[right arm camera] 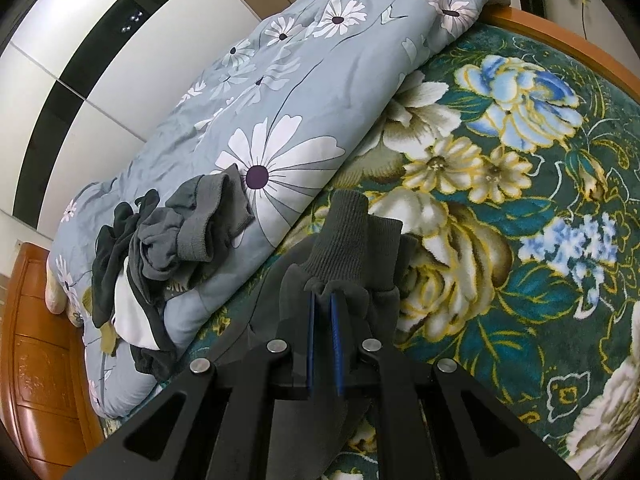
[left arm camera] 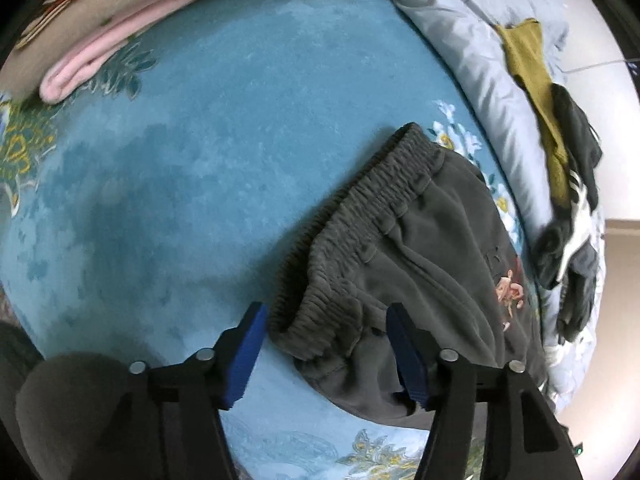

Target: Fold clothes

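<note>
Dark grey pants (left arm camera: 432, 248) with a gathered elastic waistband lie on the blue floral blanket (left arm camera: 192, 168) in the left wrist view. My left gripper (left arm camera: 326, 309) stands open over them, pointing steeply down. The corner of the waistband lies between its blue pads (left arm camera: 248, 344), which do not press on it. In the right wrist view my right gripper (right arm camera: 322, 296) is shut on dark grey cloth just behind a ribbed cuff (right arm camera: 344, 232), which sticks out past the fingertips over the flowered blanket (right arm camera: 520, 208). More dark cloth hangs under the jaws.
A grey quilt (right arm camera: 260, 112) with white daisies lies along the bed's far side. On it sits a heap of dark clothes (right arm camera: 168, 240), with an olive garment (left arm camera: 532, 80) beside it. A folded pink garment (left arm camera: 80, 72) lies at the blanket's far left. A wooden bed frame (right arm camera: 36, 360) borders the mattress.
</note>
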`<state>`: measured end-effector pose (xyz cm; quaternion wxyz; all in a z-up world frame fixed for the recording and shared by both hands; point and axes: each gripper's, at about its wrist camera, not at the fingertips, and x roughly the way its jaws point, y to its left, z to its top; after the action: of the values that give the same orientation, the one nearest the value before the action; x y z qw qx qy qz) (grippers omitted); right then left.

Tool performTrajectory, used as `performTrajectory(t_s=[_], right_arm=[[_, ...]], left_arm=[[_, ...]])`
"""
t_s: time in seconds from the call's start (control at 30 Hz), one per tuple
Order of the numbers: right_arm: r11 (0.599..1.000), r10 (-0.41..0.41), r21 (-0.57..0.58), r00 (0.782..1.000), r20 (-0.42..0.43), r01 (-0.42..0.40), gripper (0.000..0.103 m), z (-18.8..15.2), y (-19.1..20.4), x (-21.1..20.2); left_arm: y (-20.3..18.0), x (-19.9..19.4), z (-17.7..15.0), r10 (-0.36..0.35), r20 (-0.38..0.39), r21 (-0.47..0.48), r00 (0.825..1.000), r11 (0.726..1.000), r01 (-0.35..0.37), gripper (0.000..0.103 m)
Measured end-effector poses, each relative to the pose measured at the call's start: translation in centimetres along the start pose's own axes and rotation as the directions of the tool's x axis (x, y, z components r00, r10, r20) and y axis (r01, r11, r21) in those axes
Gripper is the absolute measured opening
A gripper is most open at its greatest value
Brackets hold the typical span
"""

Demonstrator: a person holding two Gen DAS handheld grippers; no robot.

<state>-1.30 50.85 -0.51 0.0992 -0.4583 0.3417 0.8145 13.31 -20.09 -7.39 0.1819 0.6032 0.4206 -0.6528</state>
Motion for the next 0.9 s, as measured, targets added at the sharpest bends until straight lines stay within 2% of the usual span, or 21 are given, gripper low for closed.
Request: performTrajectory(t_s=[0.1, 0.2, 0.33, 0.4, 0.5, 0.53, 0.6, 0.67, 0.73, 0.83, 0.9], right_arm=[[1.000, 0.007, 0.007, 1.000, -0.004, -0.007, 0.008, -0.1, -0.2, 0.0], [1.000, 0.011, 0.009, 1.000, -0.009, -0.011, 0.008, -0.2, -0.4, 0.0], [1.000, 0.019, 0.009, 1.000, -0.013, -0.019, 0.008, -0.2, -0.5, 0.2], [1.000, 0.022, 0.011, 1.000, -0.013, -0.022, 0.008, -0.2, -0.5, 0.2], [0.999, 0.029, 0.020, 0.999, -0.014, -0.028, 0.008, -0.1, -0.7, 0.3], [0.999, 0.030, 0.022, 0.999, -0.014, -0.030, 0.008, 0.0, -0.7, 0.3], [0.999, 0.027, 0.019, 1.000, -0.014, -0.027, 0.008, 0.1, -0.9, 0.2], [0.999, 0.028, 0.019, 0.999, -0.015, -0.028, 0.008, 0.2, -1.0, 0.1], [0.999, 0.032, 0.015, 0.999, -0.017, -0.031, 0.008, 0.3, -1.1, 0.0], [0.999, 0.032, 0.007, 0.999, -0.014, -0.032, 0.008, 0.4, -1.1, -0.3], [0.999, 0.038, 0.006, 0.999, -0.007, -0.038, 0.008, 0.6, -1.0, -0.8]], left_arm=[[1.0, 0.9, -0.6, 0.015, -0.040, -0.117, 0.999, 0.993, -0.019, 0.069], [1.6, 0.9, -1.4, -0.004, -0.039, -0.177, 0.999, 0.984, -0.003, 0.069], [2.0, 0.5, -2.0, -0.030, -0.015, -0.189, 0.999, 0.982, 0.026, 0.069], [1.9, 1.1, -2.5, -0.085, -0.041, -0.199, 0.996, 0.977, 0.075, 0.073], [1.3, 2.7, -3.6, -0.108, -0.088, -0.164, 0.990, 0.982, 0.093, 0.072], [1.4, 3.2, -4.2, -0.136, -0.108, -0.172, 0.985, 0.978, 0.116, 0.071], [1.5, 3.5, -5.0, -0.175, -0.124, -0.181, 0.977, 0.972, 0.151, 0.058], [1.8, 3.1, -5.5, -0.183, -0.111, -0.167, 0.977, 0.972, 0.163, 0.033], [2.2, 2.4, -5.5, -0.213, -0.091, -0.161, 0.973, 0.967, 0.197, 0.016], [2.0, 1.1, -5.6, -0.261, -0.084, -0.162, 0.962, 0.956, 0.245, 0.011], [1.5, -0.2, -5.5, -0.306, -0.090, -0.165, 0.948, 0.943, 0.289, 0.011]])
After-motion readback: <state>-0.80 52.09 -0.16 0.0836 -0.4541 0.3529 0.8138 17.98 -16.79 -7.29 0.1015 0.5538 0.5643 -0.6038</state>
